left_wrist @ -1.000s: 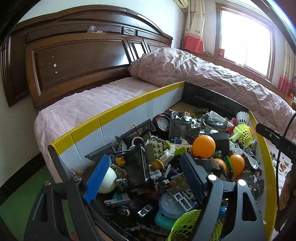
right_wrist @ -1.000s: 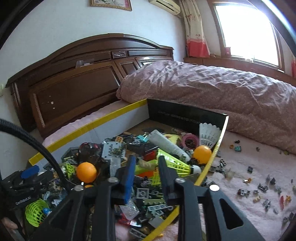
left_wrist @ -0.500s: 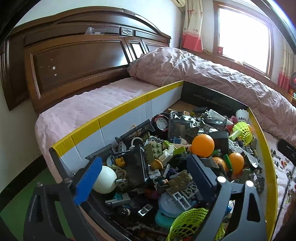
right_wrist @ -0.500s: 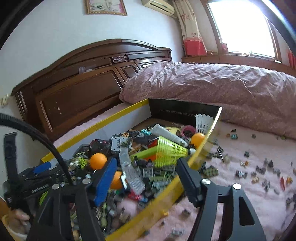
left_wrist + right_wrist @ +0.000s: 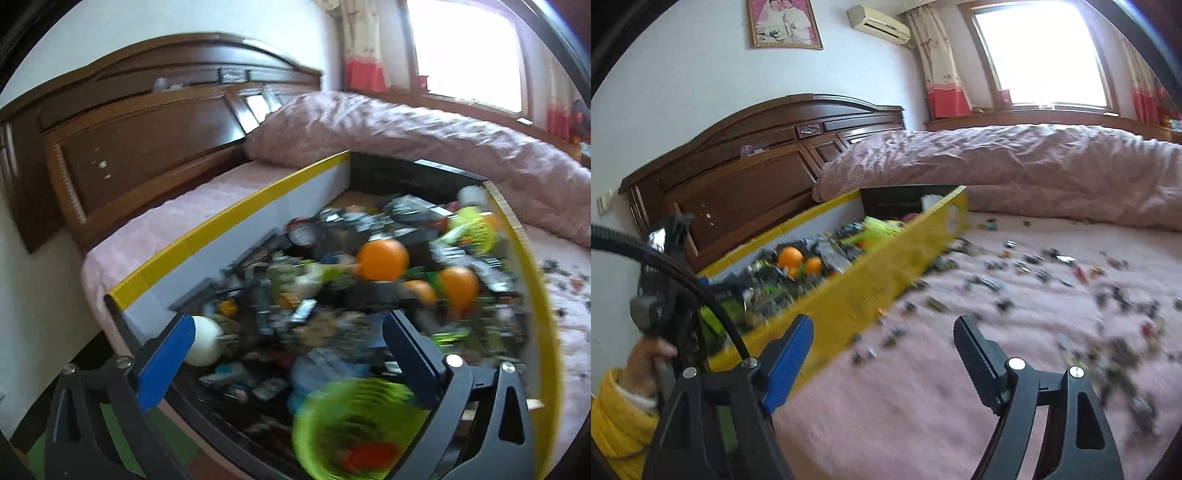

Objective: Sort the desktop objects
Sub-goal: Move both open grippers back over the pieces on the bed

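Observation:
A cardboard box with a yellow-taped rim [image 5: 229, 221] lies on the bed, heaped with small toys. In the heap are orange balls [image 5: 382, 258], a white ball [image 5: 203, 345] and a green shuttlecock [image 5: 354, 417]. My left gripper [image 5: 286, 325] hovers over the near end of the heap, jaws opening wide, nothing between them. My right gripper [image 5: 882, 328] is outside the box, over the pink bedspread [image 5: 923, 406] beside the box's yellow wall [image 5: 886, 280]. Its jaws are opening and hold nothing. Small toy pieces [image 5: 1034, 266] lie scattered on the bedspread.
A rolled pink quilt [image 5: 1015, 166] lies behind the box, and a dark wooden headboard [image 5: 129, 147] stands at the far left. A hand in a yellow sleeve [image 5: 646, 358] and a black cable [image 5: 683, 273] show at the left of the right wrist view.
The right gripper has swung out of the box to the right, over the bedspread, and its jaws have spread. The left gripper's jaws have widened and it has shifted a little over the heap.

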`<state>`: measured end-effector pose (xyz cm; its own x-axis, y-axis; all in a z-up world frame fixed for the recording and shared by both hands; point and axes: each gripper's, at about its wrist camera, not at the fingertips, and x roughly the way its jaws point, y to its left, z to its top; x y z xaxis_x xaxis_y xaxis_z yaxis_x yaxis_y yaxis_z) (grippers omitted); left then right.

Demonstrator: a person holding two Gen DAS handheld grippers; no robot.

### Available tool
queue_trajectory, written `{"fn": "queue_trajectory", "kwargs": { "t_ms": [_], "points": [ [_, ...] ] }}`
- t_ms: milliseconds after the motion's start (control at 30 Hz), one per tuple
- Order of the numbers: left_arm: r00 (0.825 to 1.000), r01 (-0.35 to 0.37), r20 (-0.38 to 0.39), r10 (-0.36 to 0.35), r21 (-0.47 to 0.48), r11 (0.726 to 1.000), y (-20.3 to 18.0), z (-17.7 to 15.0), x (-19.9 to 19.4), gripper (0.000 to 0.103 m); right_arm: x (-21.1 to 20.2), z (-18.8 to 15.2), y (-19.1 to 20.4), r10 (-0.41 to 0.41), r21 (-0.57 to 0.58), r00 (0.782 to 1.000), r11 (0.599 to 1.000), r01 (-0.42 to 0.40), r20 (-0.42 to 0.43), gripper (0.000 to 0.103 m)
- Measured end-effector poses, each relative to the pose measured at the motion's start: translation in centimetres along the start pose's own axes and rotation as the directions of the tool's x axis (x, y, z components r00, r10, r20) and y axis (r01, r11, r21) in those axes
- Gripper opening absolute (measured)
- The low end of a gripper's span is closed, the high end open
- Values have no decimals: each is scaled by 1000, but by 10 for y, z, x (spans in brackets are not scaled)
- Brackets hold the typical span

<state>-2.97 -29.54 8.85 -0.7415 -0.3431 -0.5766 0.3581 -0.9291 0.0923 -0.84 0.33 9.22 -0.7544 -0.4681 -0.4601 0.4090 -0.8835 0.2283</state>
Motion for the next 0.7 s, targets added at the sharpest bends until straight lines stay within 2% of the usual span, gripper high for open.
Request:
{"fn": "queue_trajectory", "kwargs": {
  "t_ms": [100, 233, 333, 400, 567, 600, 633, 700],
  "points": [
    [997, 44, 68, -46, 24, 999, -18, 2, -24, 103, -24, -18, -15, -58, -14, 998, 998, 58, -1, 80],
    [983, 90, 150, -101, 77, 993, -45, 5, -58, 103, -51, -38, -36, -149, -38, 989, 988, 149, -1, 80],
    [964, 178, 182, -196, 108, 978, -71, 4, -85, 103, -68, -51, -51, -203, -31, 979, 979, 203, 0, 80],
    [944, 244, 194, -266, 131, 961, -90, -1, -102, 103, -77, -60, -62, -242, -27, 970, 970, 242, 3, 80],
    [903, 358, 172, -393, 204, 911, -144, -24, -131, 103, -92, -81, -90, -334, -11, 943, 942, 334, 2, 80],
    [896, 376, 165, -413, 217, 901, -155, -31, -135, 103, -94, -83, -96, -339, 9, 941, 941, 339, -1, 80],
    [890, 388, 160, -427, 223, 894, -163, -37, -138, 103, -93, -84, -102, -317, 38, 948, 947, 318, -14, 80],
    [884, 408, 143, -445, 230, 883, -179, -50, -142, 103, -89, -85, -109, -223, 88, 974, 970, 225, -32, 80]
  ]
}}
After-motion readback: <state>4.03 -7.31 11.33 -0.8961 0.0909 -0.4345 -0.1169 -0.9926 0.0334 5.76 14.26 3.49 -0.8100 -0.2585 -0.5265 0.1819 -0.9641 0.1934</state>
